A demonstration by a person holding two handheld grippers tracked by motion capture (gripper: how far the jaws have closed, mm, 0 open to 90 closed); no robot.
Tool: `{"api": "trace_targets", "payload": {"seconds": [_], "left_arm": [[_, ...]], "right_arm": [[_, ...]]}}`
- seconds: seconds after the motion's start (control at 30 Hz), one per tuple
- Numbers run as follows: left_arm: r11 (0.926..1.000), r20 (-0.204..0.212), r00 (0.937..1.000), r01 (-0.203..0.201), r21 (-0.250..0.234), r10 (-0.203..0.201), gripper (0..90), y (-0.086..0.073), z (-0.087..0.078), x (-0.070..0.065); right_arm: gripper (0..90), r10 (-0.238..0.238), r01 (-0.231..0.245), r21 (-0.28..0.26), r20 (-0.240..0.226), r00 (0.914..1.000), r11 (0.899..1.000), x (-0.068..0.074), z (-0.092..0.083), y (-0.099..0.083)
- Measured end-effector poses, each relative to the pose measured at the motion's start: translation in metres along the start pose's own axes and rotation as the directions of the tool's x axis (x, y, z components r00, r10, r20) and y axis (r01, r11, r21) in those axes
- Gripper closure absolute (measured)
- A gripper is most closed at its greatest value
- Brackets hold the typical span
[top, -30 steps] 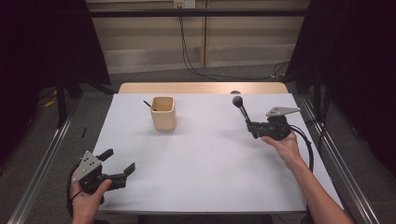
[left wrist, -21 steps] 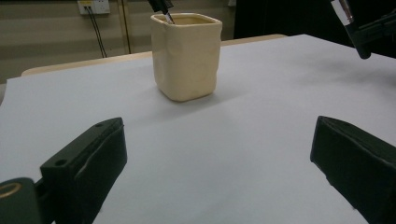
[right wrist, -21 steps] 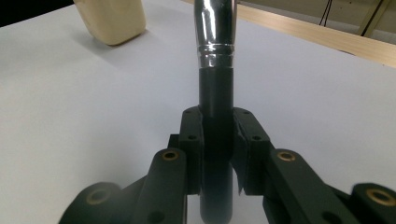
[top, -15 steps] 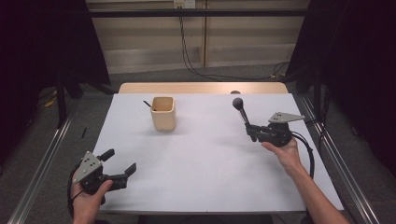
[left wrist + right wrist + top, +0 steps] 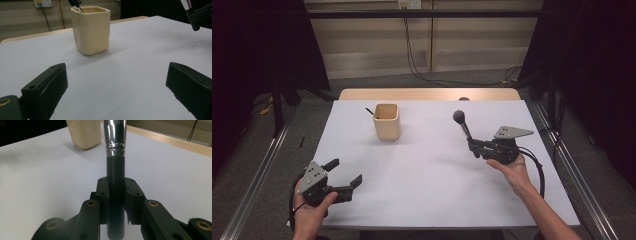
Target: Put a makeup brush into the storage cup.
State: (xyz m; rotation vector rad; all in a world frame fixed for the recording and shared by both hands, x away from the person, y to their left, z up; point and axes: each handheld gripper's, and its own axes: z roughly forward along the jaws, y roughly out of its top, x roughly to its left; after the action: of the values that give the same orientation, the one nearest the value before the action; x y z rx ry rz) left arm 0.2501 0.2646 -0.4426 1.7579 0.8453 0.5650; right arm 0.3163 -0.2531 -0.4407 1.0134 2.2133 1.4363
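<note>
Right tool (image 5: 474, 148) pinches brush (image 5: 461, 123), lifted right of cup (image 5: 387, 121); drop into cup left. Left tool (image 5: 346, 175) spread, idle near-left on bench (image 5: 422, 170).

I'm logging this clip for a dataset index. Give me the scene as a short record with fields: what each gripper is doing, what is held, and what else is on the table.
right gripper: shut on the brush handle, above the table's right side
brush: black handle, silver ferrule, dark round head pointing up and away from the person
left gripper: open, nothing between its jaws, near the table's front left corner
cup: cream, upright, left of centre toward the far edge; a thin dark item leans inside
table: white top, wooden strip at far edge
</note>
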Motion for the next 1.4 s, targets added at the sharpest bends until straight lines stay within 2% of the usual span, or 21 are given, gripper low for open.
{"api": "trace_targets", "payload": {"seconds": [0.03, 0.17, 0.4, 0.53, 0.73, 0.87, 1.1, 1.23, 1.33, 1.4], "left_arm": [[0.9999, 0.002, 1.0000, 0.009, -0.009, -0.009, 3.8, 0.001, 0.001, -0.001], [0.9999, 0.004, 1.0000, -0.005, -0.010, 0.005, 3.7, 0.002, 0.002, -0.001], [0.9997, 0.010, 0.9999, -0.005, -0.025, 0.005, 3.3, 0.005, 0.005, -0.006], [0.9988, 0.017, 0.9999, 0.001, -0.049, 0.000, 3.3, 0.007, 0.007, -0.010], [0.9977, 0.047, 0.9988, 0.014, -0.066, -0.011, 3.3, 0.010, 0.011, -0.016], [0.9978, 0.060, 0.9982, 0.004, -0.066, 0.000, 3.3, 0.015, 0.017, -0.020], [0.9974, 0.107, 0.9942, -0.009, -0.071, 0.016, 3.3, 0.025, 0.029, -0.030], [0.9966, 0.110, 0.9934, -0.023, -0.079, 0.032, 3.4, 0.027, 0.037, -0.037], [0.9976, 0.141, 0.9895, -0.023, -0.065, 0.032, 3.3, 0.028, 0.042, -0.041], [0.9973, 0.143, 0.9889, -0.031, -0.066, 0.040, 3.3, 0.029, 0.045, -0.043]], "right_arm": [[76.2, 0.001, -0.001, -0.006, -0.002, 1.0000, 1.000, 0.001, 0.000, 0.000], [76.1, -0.002, 0.001, -0.024, -0.028, 0.9996, 1.000, 0.009, 0.002, 0.000], [76.1, -0.010, 0.007, -0.037, -0.064, 0.9979, 0.999, 0.019, 0.008, -0.002], [76.1, -0.016, 0.012, -0.050, -0.080, 0.9967, 0.999, 0.023, 0.010, -0.001], [76.1, -0.023, 0.018, -0.053, -0.097, 0.9950, 0.998, 0.030, 0.010, 0.000], [76.1, -0.030, 0.023, -0.064, -0.111, 0.9933, 0.998, 0.035, 0.011, 0.001], [76.1, -0.035, 0.027, -0.062, -0.133, 0.9905, 0.998, 0.042, 0.015, 0.000], [76.1, -0.034, 0.025, -0.061, -0.144, 0.9891, 0.998, 0.045, 0.017, 0.001], [76.1, -0.044, 0.035, -0.063, -0.154, 0.9871, 0.997, 0.049, 0.018, 0.002], [76.0, -0.043, 0.032, -0.065, -0.169, 0.9847, 0.997, 0.051, 0.020, 0.002]]}}
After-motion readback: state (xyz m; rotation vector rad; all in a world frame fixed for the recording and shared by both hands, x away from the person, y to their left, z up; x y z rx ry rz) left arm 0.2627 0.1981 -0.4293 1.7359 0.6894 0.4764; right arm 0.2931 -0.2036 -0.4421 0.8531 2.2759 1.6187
